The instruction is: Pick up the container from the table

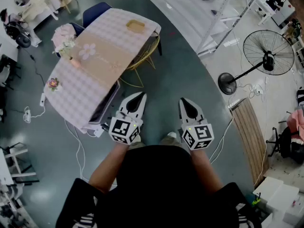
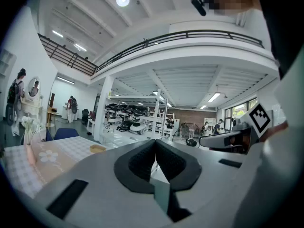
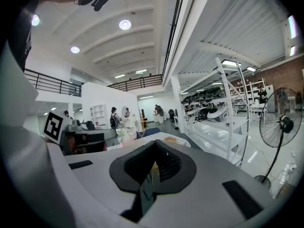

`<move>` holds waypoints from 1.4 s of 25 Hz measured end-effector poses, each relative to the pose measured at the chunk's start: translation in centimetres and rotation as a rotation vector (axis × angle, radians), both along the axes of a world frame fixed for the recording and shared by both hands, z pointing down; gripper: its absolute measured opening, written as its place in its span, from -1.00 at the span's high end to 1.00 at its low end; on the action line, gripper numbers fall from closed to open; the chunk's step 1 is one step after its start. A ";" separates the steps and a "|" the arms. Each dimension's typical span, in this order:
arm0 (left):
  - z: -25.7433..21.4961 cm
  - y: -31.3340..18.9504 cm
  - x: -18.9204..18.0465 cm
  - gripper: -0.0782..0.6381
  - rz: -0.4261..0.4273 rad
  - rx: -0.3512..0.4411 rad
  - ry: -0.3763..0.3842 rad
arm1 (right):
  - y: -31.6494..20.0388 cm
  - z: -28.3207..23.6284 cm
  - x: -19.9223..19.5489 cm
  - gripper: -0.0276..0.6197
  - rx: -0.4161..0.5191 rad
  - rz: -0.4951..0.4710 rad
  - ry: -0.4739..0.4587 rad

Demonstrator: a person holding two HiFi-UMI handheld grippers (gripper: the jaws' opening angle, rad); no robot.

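Near the far corner of the tabletop (image 1: pixel 107 44), container (image 1: pixel 135 26) sits well apart from left gripper (image 1: pixel 140 96) and right gripper (image 1: pixel 183 101), both clenched empty; arriving unopened could knock it off.

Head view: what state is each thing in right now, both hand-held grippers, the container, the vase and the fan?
Left hand-held gripper: shut, empty, held short of the table.
Right hand-held gripper: shut, empty.
Container: sitting on the table's far end, untouched.
Vase of flowers: upright on the table.
Fan: standing upright; spinning or not, cannot tell.
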State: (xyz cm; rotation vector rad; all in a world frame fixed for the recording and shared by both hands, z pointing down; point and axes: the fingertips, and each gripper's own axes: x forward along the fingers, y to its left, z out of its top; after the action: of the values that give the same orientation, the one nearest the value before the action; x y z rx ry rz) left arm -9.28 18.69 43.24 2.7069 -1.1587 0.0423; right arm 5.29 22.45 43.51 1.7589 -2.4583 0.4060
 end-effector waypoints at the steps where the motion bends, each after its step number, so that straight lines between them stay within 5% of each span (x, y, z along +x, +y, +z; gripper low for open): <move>1: 0.0 0.1 -0.1 0.77 0.002 -0.002 0.002 | 0.0 -0.1 0.1 0.92 0.005 0.004 0.007; 13: -0.5 0.2 1.5 0.76 0.000 0.025 0.047 | 0.1 -1.0 3.9 0.91 0.006 0.056 -0.003; 18: 0.6 -0.2 2.7 0.76 0.007 -0.021 0.027 | 0.1 -0.3 6.0 0.89 -0.010 0.086 0.023; 22: 1.3 -1.2 2.8 0.31 -0.033 -0.051 0.015 | -0.7 0.5 6.8 0.43 -0.045 0.073 0.006; 35: 4.0 -1.7 7.5 0.28 -0.107 -0.076 -0.002 | -0.6 0.1 10.0 0.40 -0.011 -0.042 -0.038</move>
State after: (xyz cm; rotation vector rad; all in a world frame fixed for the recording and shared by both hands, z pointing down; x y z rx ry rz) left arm -1.81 17.03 47.27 2.5759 -1.2742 0.0722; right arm 15.34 21.83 43.63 1.7080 -2.5091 0.4530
